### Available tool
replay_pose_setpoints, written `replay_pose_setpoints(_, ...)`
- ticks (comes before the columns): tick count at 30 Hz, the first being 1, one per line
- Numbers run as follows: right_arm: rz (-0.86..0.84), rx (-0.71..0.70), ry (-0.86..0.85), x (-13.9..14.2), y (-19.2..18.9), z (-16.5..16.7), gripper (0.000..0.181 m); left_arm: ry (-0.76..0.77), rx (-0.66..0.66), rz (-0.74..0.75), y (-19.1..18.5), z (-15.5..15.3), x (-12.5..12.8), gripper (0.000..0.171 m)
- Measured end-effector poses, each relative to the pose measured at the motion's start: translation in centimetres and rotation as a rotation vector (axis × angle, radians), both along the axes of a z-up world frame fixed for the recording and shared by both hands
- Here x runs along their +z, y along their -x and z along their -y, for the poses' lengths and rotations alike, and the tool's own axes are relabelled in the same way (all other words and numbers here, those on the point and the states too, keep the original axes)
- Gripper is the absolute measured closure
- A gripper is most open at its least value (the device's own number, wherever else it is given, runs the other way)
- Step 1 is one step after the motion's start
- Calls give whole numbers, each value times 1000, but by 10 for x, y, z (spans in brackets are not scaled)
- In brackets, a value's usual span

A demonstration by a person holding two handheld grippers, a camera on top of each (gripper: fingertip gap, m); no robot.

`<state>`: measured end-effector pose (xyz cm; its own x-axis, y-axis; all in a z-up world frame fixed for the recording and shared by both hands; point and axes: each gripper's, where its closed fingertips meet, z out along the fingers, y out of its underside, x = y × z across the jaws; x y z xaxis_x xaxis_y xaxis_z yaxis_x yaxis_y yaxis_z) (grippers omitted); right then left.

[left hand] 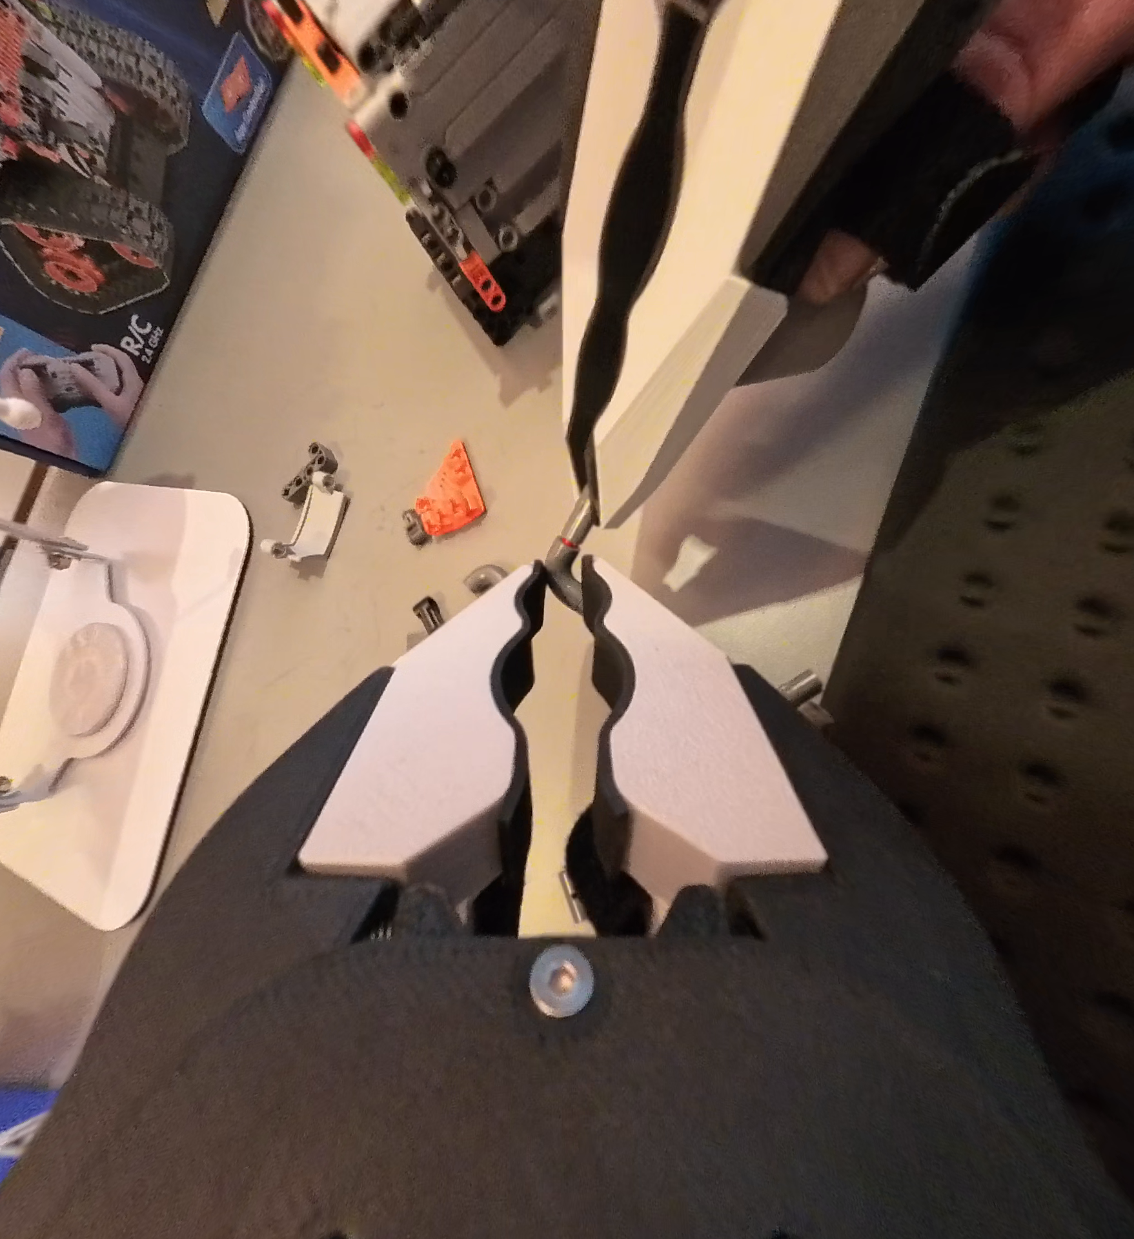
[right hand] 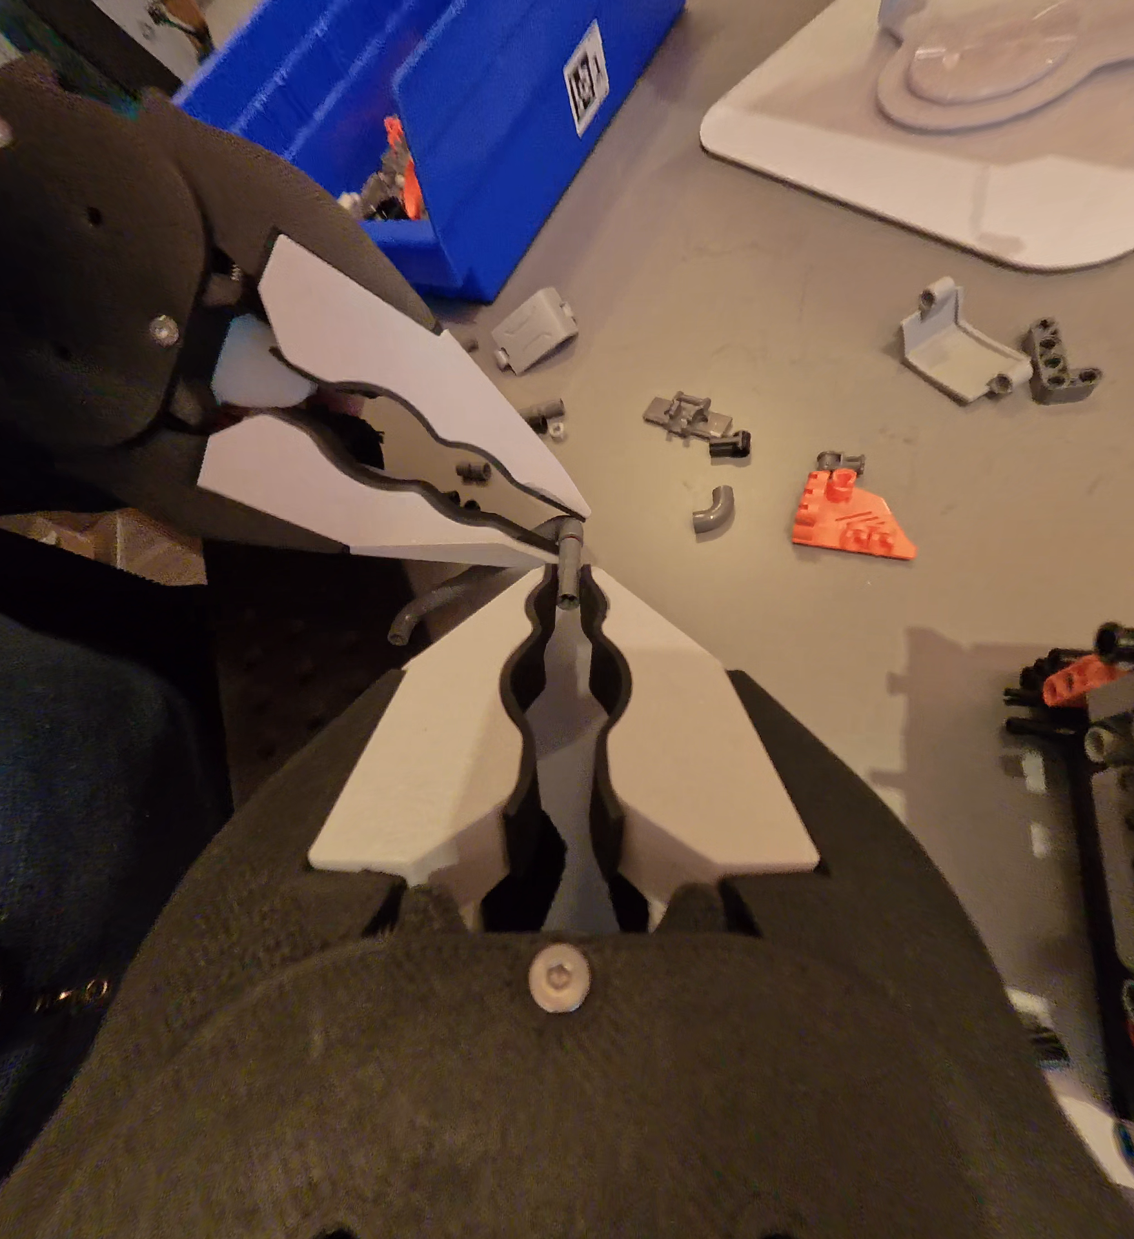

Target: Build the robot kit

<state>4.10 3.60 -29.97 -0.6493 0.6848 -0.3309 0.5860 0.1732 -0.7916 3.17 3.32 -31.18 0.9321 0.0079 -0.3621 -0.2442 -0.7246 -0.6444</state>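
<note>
My left gripper (left hand: 562,578) is shut on one end of a dark grey bent hose (left hand: 567,584). In the right wrist view the left gripper (right hand: 560,529) comes in from the left, and the hose's free end (right hand: 416,613) trails down and to the left. A short straight grey connector (right hand: 569,570) with a thin red ring joins the hose at the gripped end. My right gripper (right hand: 567,582) is shut on that connector. It comes in from above in the left wrist view (left hand: 587,499). Both grippers meet tip to tip just above the grey table (right hand: 752,670).
An orange wedge plate (right hand: 845,529), a grey elbow (right hand: 715,509) and several small grey parts lie on the table. A white board (right hand: 953,167) and a blue bin (right hand: 483,134) stand farther off. A part-built grey model (right hand: 1120,804) is at the right, and a printed box (left hand: 68,201) lies beyond. My left and right fingertips are right by each other. My left gripper's tips are some 6 cm from the grey elbow (right hand: 715,509). Look for it in the left wrist view (left hand: 488,576) too.
</note>
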Motion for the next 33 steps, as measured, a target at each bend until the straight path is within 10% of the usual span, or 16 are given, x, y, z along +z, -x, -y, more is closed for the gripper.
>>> replay_pose_setpoints(6, -111, 98, 95, 30, -7, -1, 177, -174, -46, 382, -2, -2, 30, 143)
replay_pose_setpoints(14, -196, 190, 181, 60, -14, -5, 178, -363, -191, 920, -24, -2, 69, 165)
replay_pose_setpoints(33, -213, 217, 71, 57, -14, 2, 178, -344, -151, 752, -24, 1, 64, 168)
